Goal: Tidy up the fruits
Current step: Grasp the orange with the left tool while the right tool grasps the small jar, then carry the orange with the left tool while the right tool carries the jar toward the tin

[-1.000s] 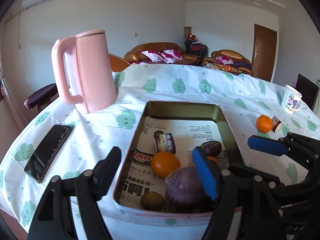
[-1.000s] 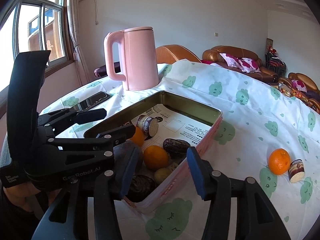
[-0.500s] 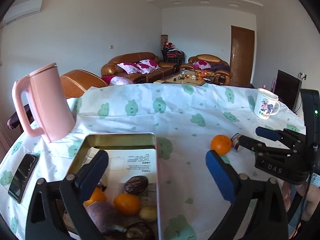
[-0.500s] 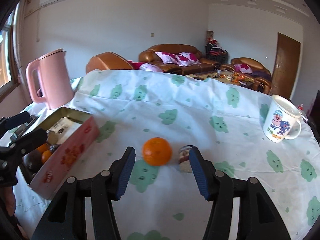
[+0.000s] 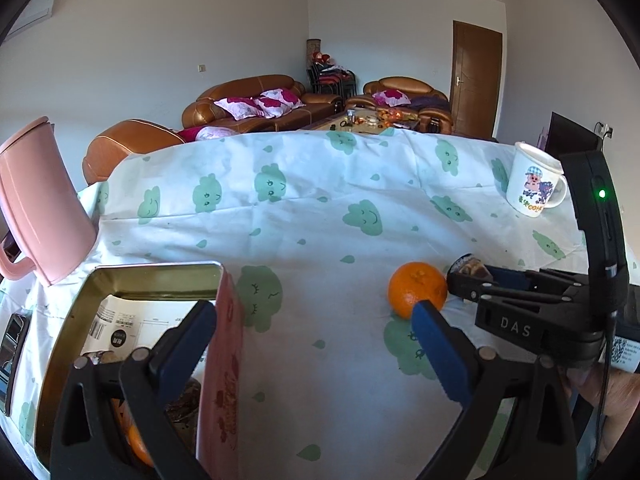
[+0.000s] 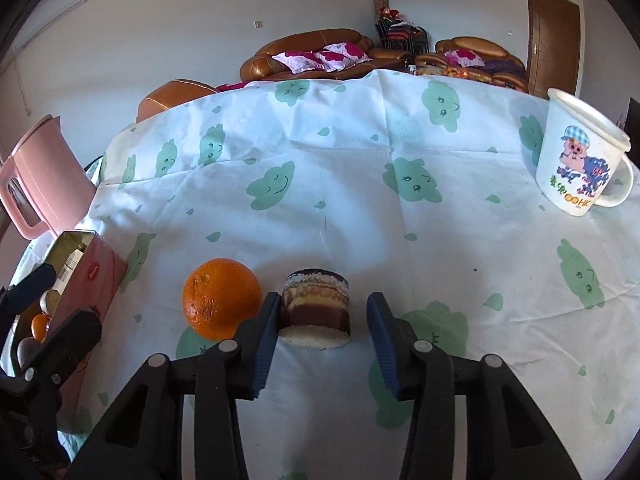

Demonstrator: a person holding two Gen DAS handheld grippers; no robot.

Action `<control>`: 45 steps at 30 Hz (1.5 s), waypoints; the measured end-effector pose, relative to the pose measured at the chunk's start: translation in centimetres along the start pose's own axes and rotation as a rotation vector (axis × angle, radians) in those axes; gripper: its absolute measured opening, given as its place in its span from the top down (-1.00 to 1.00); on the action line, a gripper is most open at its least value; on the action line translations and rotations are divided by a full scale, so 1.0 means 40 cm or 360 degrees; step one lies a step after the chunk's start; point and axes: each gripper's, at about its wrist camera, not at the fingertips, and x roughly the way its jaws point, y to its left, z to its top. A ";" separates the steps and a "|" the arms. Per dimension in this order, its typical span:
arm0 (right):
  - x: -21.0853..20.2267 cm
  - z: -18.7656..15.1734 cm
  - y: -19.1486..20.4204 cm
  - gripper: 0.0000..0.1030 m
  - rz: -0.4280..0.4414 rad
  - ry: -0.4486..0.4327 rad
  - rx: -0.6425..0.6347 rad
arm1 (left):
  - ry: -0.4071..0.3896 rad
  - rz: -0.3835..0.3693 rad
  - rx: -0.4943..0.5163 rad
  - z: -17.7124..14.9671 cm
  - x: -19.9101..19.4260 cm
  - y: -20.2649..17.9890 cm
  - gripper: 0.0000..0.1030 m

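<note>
An orange [image 6: 221, 298] lies on the tablecloth; it also shows in the left wrist view [image 5: 417, 288]. Beside it on its right lies a short round brown-and-cream piece [image 6: 316, 307], like a cut fruit section. My right gripper [image 6: 318, 326] is open, its jaws on either side of that piece, the left pad next to the orange. A pink tin [image 5: 222, 344] with a gold inside holds several fruits on printed paper. My left gripper [image 5: 316, 332] is open and empty, above the cloth between the tin and the orange.
A pink kettle [image 5: 34, 200] stands at the far left behind the tin. A white cartoon mug [image 6: 576, 160] stands at the right. A phone [image 5: 12, 354] lies left of the tin. Sofas and a door are behind the table.
Both grippers swung right, away from the tin. My right gripper moved in close to the orange and now straddles the round brown piece. Both stayed open.
</note>
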 end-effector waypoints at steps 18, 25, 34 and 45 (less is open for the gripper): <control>-0.117 -0.040 -0.063 0.30 -0.0148 -0.0283 0.0185 | 0.0251 -0.0281 0.0037 0.027 0.141 -0.116 -0.50; -0.121 -0.042 -0.070 0.30 -0.0096 -0.0302 0.0199 | 0.0324 -0.0410 0.0007 0.026 0.188 -0.130 0.05; -0.135 -0.045 -0.052 0.30 -0.0026 -0.0357 0.0131 | 0.0244 -0.0392 -0.0088 0.022 0.154 -0.091 0.07; -0.178 -0.056 -0.016 0.30 -0.0009 -0.0496 0.0015 | 0.0034 -0.0295 -0.0127 0.020 0.090 -0.065 0.07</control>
